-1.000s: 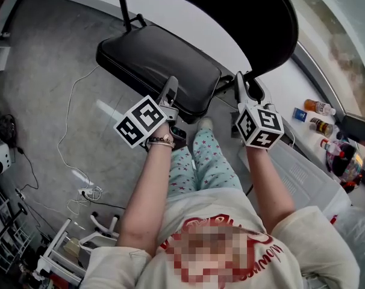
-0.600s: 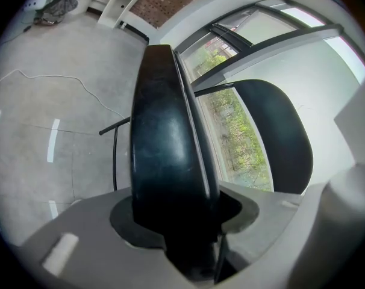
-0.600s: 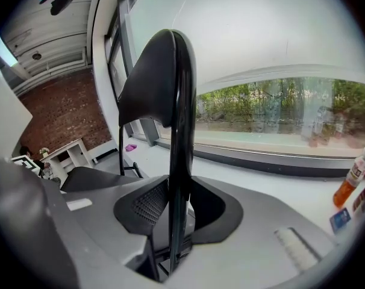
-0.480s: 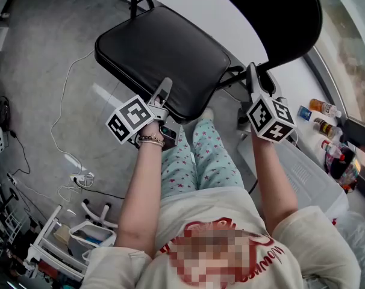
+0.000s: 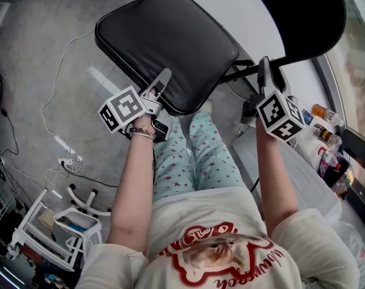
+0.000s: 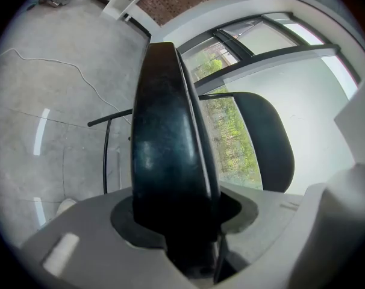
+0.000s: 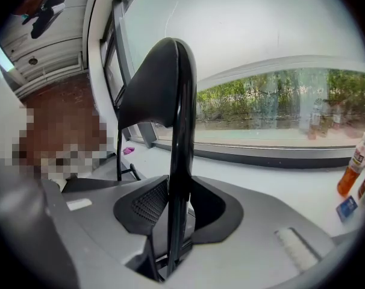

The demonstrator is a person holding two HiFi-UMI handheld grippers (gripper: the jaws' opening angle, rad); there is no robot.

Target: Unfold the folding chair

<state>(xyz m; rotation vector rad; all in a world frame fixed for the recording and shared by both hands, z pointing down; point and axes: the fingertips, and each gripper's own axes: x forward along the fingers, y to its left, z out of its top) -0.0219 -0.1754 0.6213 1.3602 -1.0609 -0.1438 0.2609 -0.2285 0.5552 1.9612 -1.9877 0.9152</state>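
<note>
The folding chair stands in front of me in the head view, its black padded seat (image 5: 170, 38) lying nearly flat and its dark backrest (image 5: 306, 14) at the upper right. My left gripper (image 5: 160, 82) is shut on the seat's near edge. In the left gripper view the seat (image 6: 167, 149) runs edge-on between the jaws of my left gripper (image 6: 185, 224), with the backrest (image 6: 264, 140) behind it. My right gripper (image 5: 267, 71) is shut on the backrest's lower edge. The right gripper view has that backrest (image 7: 170, 83) thin and upright between the jaws of my right gripper (image 7: 177, 218).
A white cable (image 5: 59, 140) trails over the grey floor at left. A white rack (image 5: 53, 236) stands at lower left. Bottles (image 5: 323, 112) and a clear bin (image 5: 291, 173) sit at right by the window ledge. The person's star-print trouser legs (image 5: 191, 158) are just under the seat.
The seat has swung away from the backrest and lies flatter. My left gripper moved left with the seat edge; my right gripper moved right and up with the backrest.
</note>
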